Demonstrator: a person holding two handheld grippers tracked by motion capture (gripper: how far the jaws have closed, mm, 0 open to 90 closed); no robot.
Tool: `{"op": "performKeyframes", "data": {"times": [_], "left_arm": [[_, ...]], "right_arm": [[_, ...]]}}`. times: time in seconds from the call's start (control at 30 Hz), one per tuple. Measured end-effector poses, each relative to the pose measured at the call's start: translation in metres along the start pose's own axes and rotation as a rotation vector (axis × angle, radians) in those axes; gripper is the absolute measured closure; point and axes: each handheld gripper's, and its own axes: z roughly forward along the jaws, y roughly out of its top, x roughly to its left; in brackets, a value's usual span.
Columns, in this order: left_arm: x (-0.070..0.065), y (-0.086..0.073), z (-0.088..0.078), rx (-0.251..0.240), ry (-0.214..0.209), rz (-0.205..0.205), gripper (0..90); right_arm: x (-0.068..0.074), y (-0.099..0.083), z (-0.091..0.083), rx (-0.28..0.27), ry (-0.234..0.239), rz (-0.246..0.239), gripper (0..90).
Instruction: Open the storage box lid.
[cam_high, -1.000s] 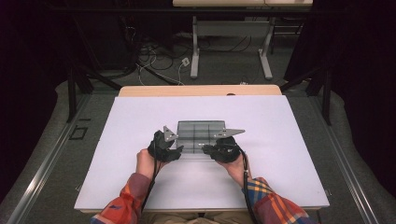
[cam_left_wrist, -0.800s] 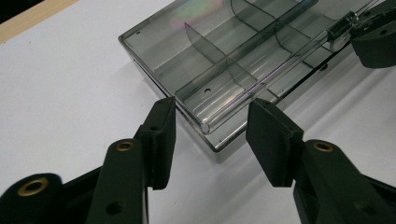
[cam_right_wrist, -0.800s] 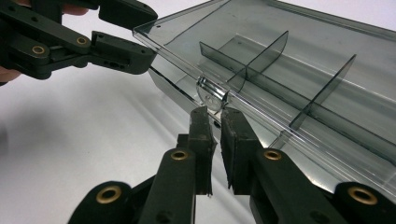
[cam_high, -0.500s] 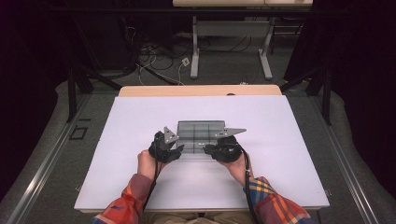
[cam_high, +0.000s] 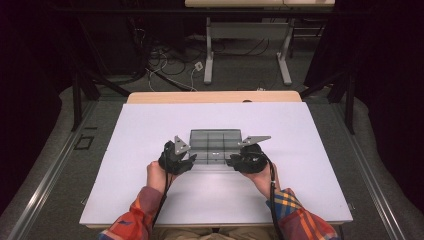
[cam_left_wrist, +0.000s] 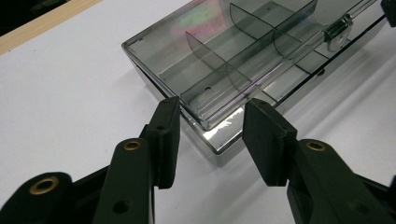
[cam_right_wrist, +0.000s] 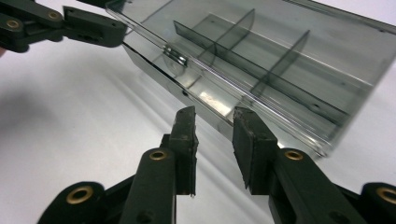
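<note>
Two black two-jaw grippers, one in each of the person's hands, meet at the near edge of a smoky-grey transparent plastic compartment box (cam_high: 216, 146) on the white table top (cam_high: 150, 200). Plaid sleeves (cam_high: 300, 220) enter from the near edge of the table. The left gripper (cam_left_wrist: 210, 119) stands with its jaws part-open, having just been closing; the near left corner of the box lies between the pads, which do not visibly press on it. The right gripper (cam_right_wrist: 214, 122) has its jaws narrowly apart, having just been opening; they point at the near long edge of the box with nothing between them. The box lies flat at the table's middle, its lid slightly raised, thin dividers inside and a small metal latch (cam_right_wrist: 175, 55) on its near edge. Beyond the table, cables (cam_high: 165, 65) lie on the floor.
</note>
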Motion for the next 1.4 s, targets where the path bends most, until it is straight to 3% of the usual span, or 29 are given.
{"op": "performKeyframes", "data": {"times": [0.47,0.5,0.6,0.9,1.4], "left_arm": [[0.000,0.000,-0.001,-0.016,-0.003,-0.005,57.9],[0.000,0.000,-0.001,-0.017,-0.002,-0.003,58.2],[0.001,0.000,-0.001,-0.014,-0.004,0.005,58.6],[0.002,0.000,-0.001,-0.010,-0.007,0.010,58.8],[0.001,0.000,-0.003,-0.016,0.002,0.023,60.2]], "right_arm": [[-0.014,-0.006,-0.019,0.034,-0.057,0.044,65.8],[-0.015,-0.006,-0.021,0.053,-0.063,0.038,65.6],[-0.018,-0.006,-0.019,0.027,-0.085,0.026,65.0],[-0.021,-0.003,-0.017,0.025,-0.132,-0.008,65.5],[-0.021,0.001,-0.018,0.011,-0.158,-0.021,68.6]]}}
